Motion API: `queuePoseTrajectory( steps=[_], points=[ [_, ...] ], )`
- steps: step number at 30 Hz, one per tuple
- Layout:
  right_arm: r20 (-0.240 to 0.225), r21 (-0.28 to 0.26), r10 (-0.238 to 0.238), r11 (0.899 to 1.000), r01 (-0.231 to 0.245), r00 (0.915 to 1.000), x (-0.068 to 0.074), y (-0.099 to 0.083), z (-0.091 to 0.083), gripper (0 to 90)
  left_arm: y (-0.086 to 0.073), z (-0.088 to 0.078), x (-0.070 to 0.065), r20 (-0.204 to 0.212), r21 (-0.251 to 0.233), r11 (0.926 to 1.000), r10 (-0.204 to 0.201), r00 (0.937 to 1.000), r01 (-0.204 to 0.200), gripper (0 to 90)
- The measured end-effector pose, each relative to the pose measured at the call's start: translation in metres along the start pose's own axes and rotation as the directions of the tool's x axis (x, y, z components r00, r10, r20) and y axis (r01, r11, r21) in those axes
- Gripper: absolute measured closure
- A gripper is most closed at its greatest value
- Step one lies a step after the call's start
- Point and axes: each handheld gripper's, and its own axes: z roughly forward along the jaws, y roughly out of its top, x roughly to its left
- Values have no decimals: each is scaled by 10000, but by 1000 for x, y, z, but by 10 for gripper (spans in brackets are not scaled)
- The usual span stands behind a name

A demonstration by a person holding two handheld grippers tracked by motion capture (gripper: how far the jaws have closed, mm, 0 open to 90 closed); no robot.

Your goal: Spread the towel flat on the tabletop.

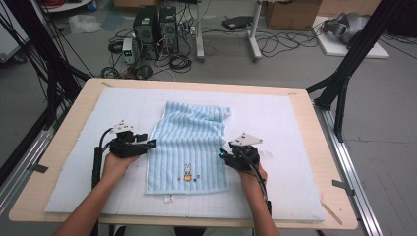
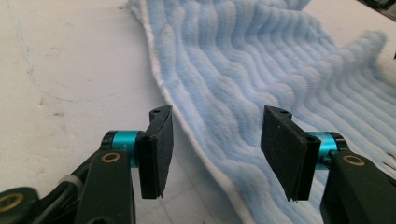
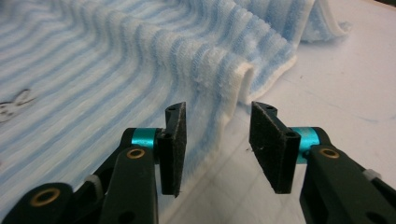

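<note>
A light blue striped towel [image 1: 189, 147] with a small rabbit print lies on the white mat, its far end rumpled. My left gripper [image 1: 153, 143] sits at the towel's left edge; in the left gripper view its jaws [image 2: 215, 151] stand open over the white hem [image 2: 205, 158] without pressing on it. My right gripper [image 1: 222, 153] is at the towel's right edge. Its jaws [image 3: 217, 144] are open too, with the towel's raised hem fold [image 3: 243, 79] just beyond them and nothing pinched.
The white mat [image 1: 295, 147] covers a wooden table [image 1: 324, 211]. A small white tag [image 1: 168, 198] lies below the towel's near edge. Computer towers [image 1: 155, 27], cables and boxes stand on the floor beyond the table. Black frame legs [image 1: 344, 73] rise at the right.
</note>
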Motion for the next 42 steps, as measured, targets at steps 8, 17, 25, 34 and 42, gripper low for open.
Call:
queuePoseTrajectory(
  steps=[8,17,25,34,42],
  points=[
    [-683,-17,39,10000,-41,9977,3,-15,-23,596,-17,-16,-16,548,585,9981,154,9984,-186,463],
    [-1751,748,-511,9951,650,9832,40,-28,-19,701,-31,-20,-43,989,1336,9834,1097,9890,-1224,526],
    [-2259,1346,-325,9888,642,9736,49,-38,-45,871,-45,-35,-68,1574,1584,9692,1639,9738,-1888,862],
    [-2645,1607,-513,9823,965,9630,63,-61,-84,871,-62,-54,-91,2444,1666,9676,1460,9586,-1899,863],
    [-2292,650,10,9978,143,9734,60,-60,-103,657,-57,-59,-89,2081,668,9902,1061,9723,-1224,550]
  ],
)
